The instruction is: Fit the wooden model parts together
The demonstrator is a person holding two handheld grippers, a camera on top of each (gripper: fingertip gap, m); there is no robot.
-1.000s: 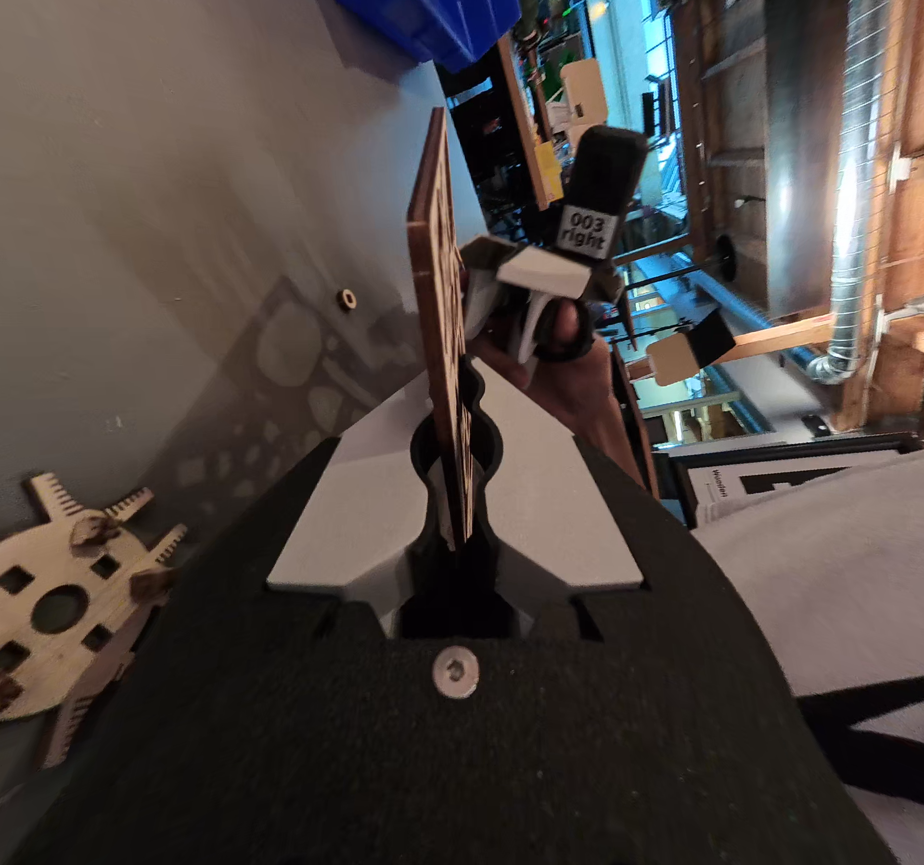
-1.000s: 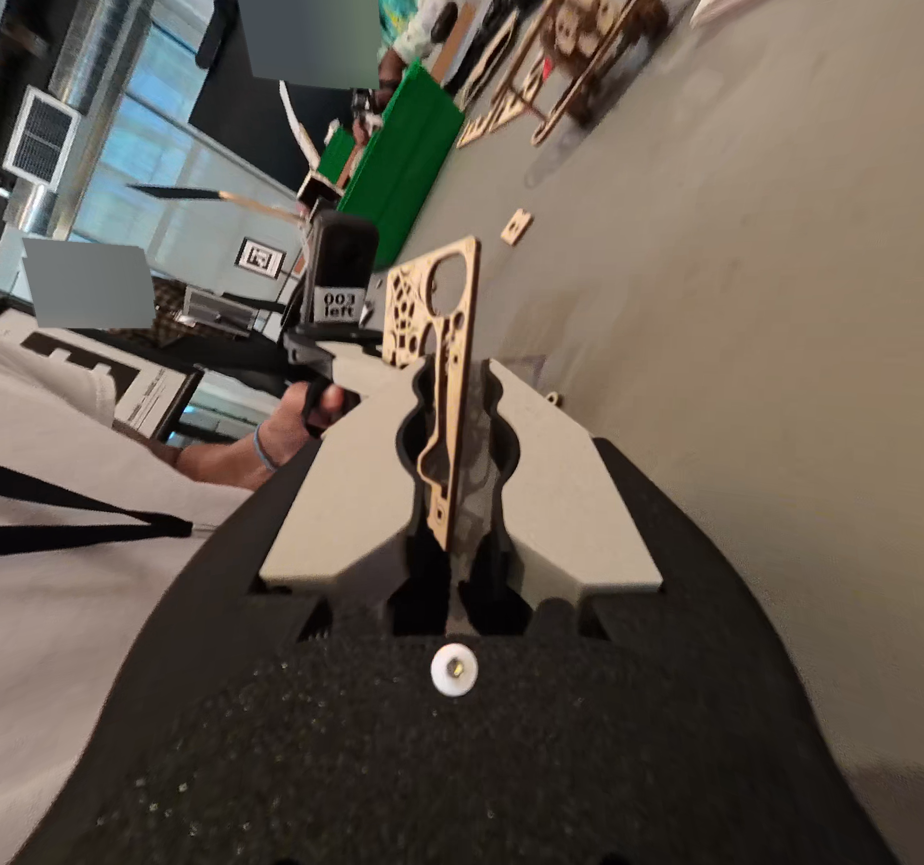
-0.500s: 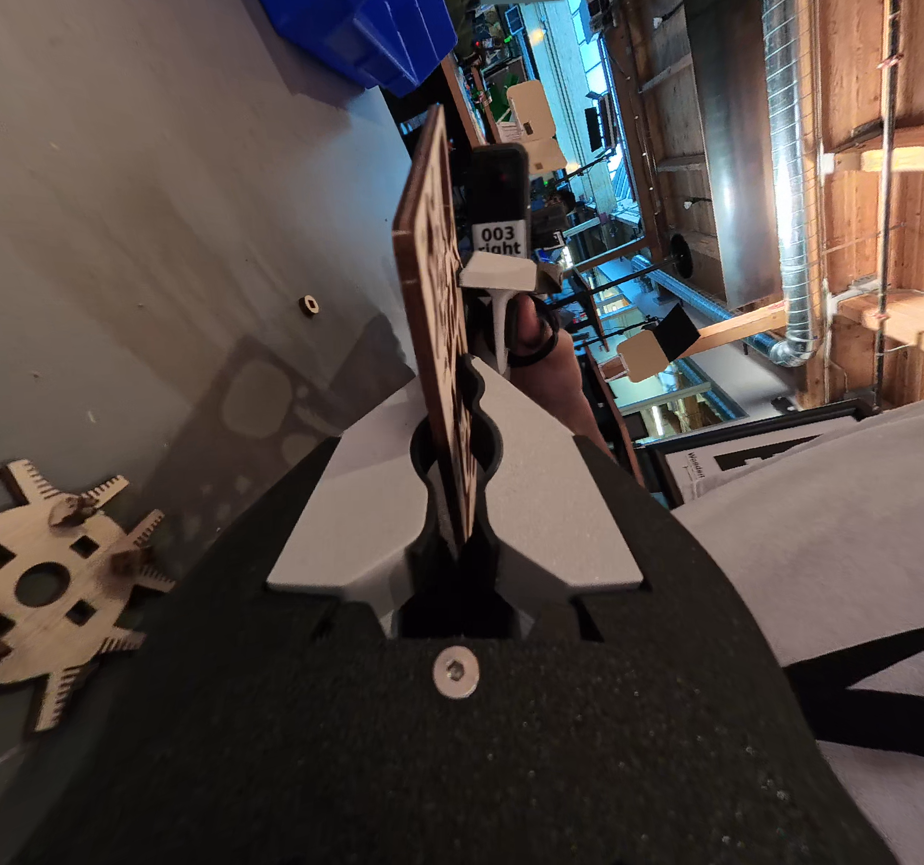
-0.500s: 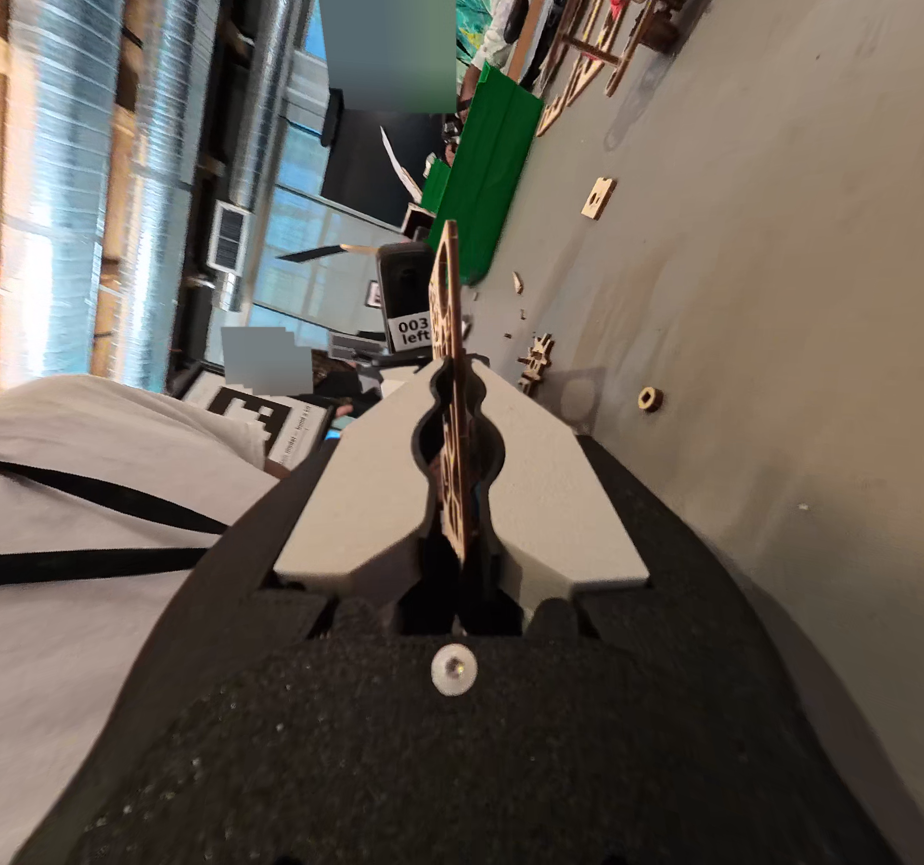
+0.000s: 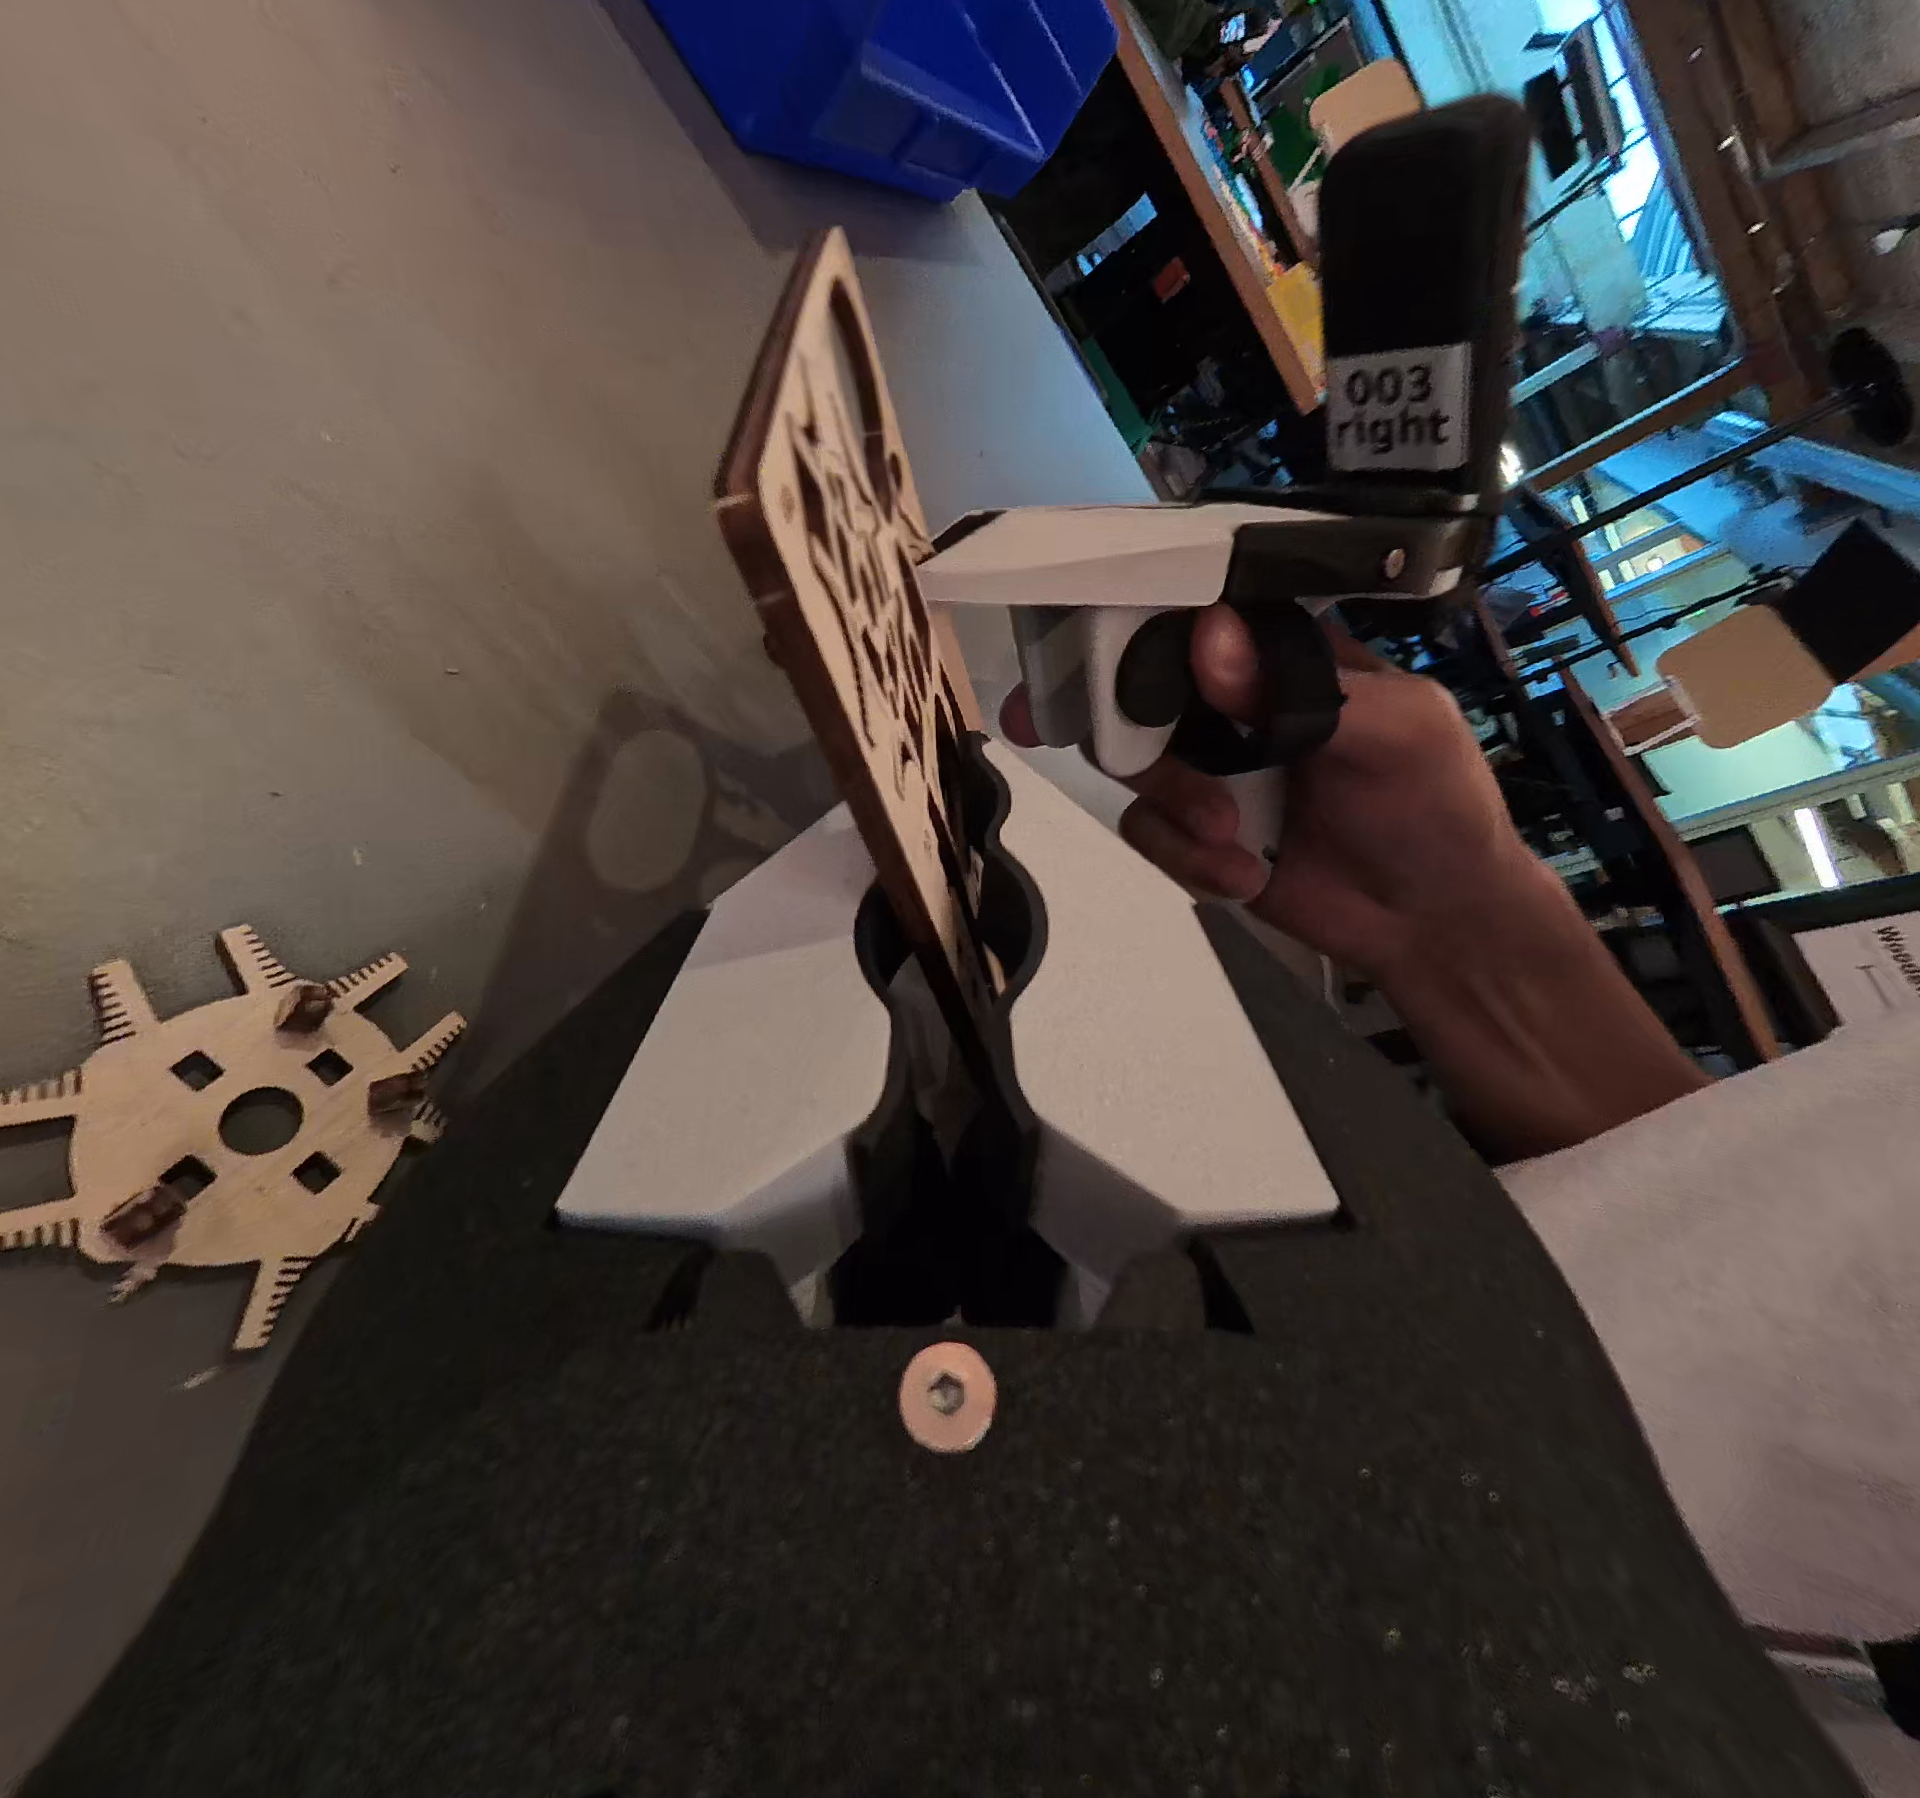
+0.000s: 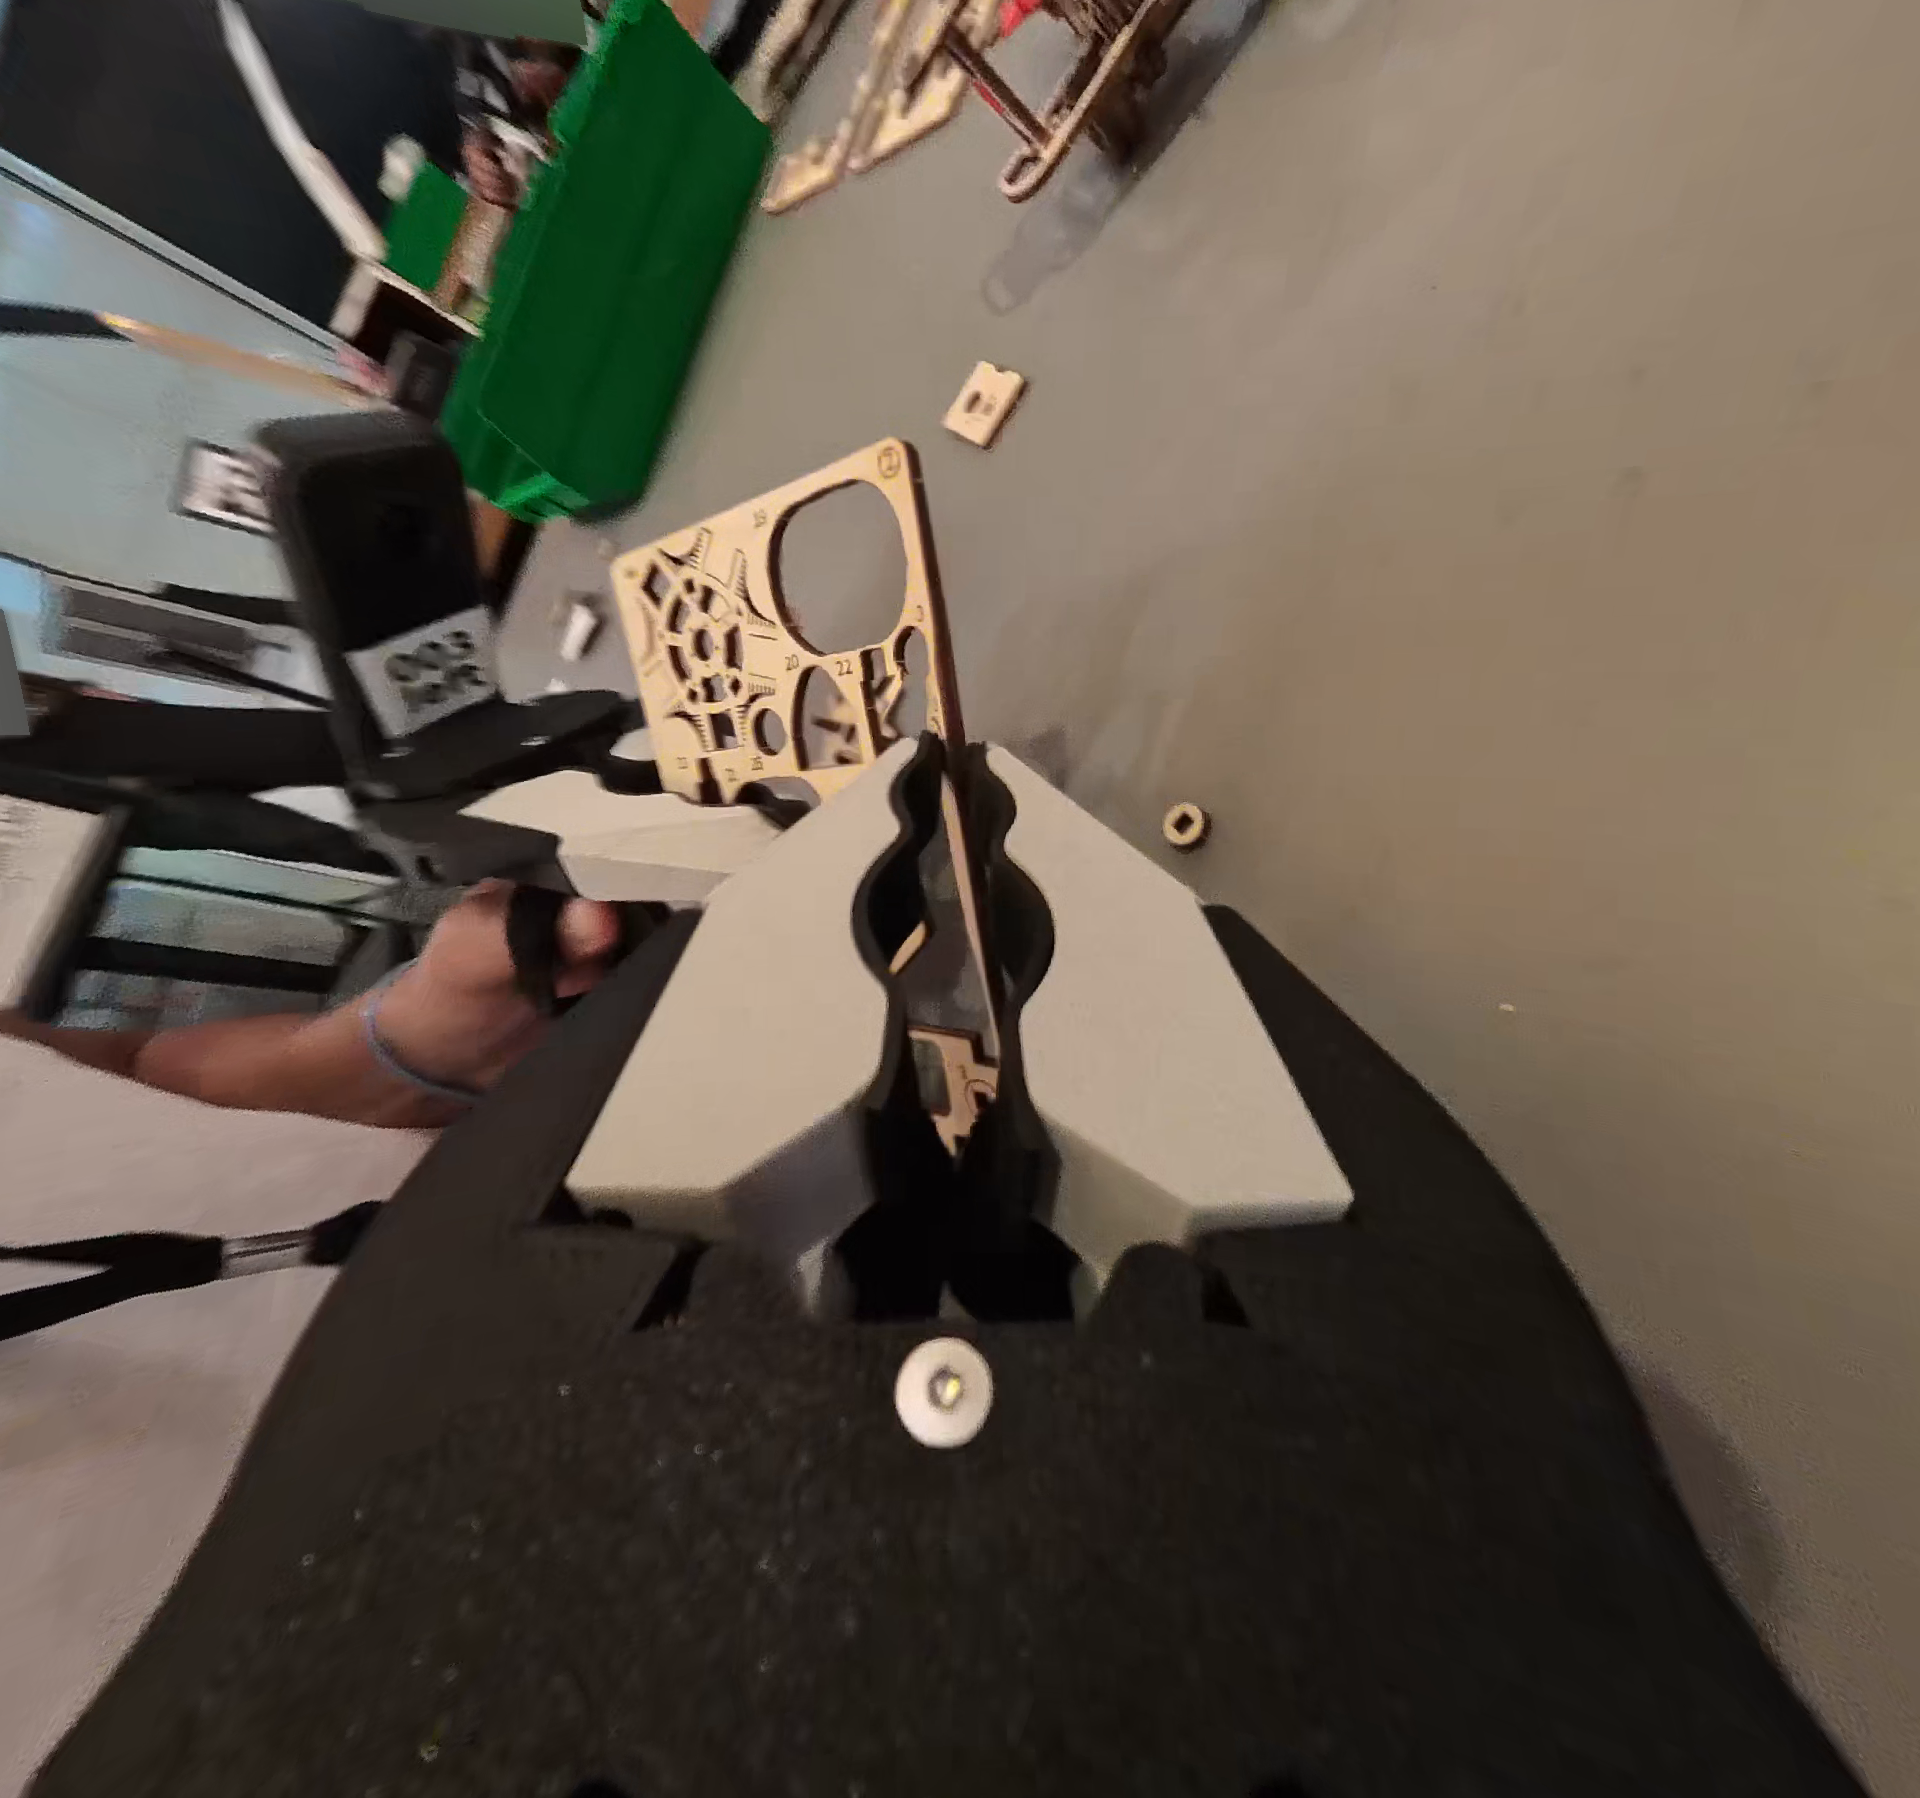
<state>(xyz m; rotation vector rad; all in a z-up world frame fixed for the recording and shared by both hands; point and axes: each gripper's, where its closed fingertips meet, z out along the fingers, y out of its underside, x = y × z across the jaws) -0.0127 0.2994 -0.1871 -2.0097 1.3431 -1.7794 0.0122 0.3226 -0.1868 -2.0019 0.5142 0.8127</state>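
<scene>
A thin laser-cut wooden sheet (image 5: 847, 595) with cut-out part shapes is held in the air over the grey table (image 5: 312, 398). My left gripper (image 5: 940, 813) is shut on one edge of it. My right gripper (image 6: 951, 751) is shut on another edge, and the sheet's face (image 6: 790, 626) shows to the left in the right wrist view. Each gripper shows in the other's view: the right one (image 5: 1081, 553) touches the sheet from the right, the left one (image 6: 644, 839) from the left. A wooden gear-like part (image 5: 229, 1125) with toothed arms lies flat on the table at the left.
A blue bin (image 5: 831, 13) stands at the table's far side. A green bin (image 6: 613, 294), a part-built wooden model (image 6: 1091, 13), a small square wooden piece (image 6: 984, 403) and a small ring (image 6: 1184, 826) are on the table. A person's hands and white shirt are close. Less than 4 cm separates the two grippers' tips.
The sheet has turned from edge-on to show its face in both views. The right gripper now stands farther right in the left wrist view. Both grippers stay shut on it.
</scene>
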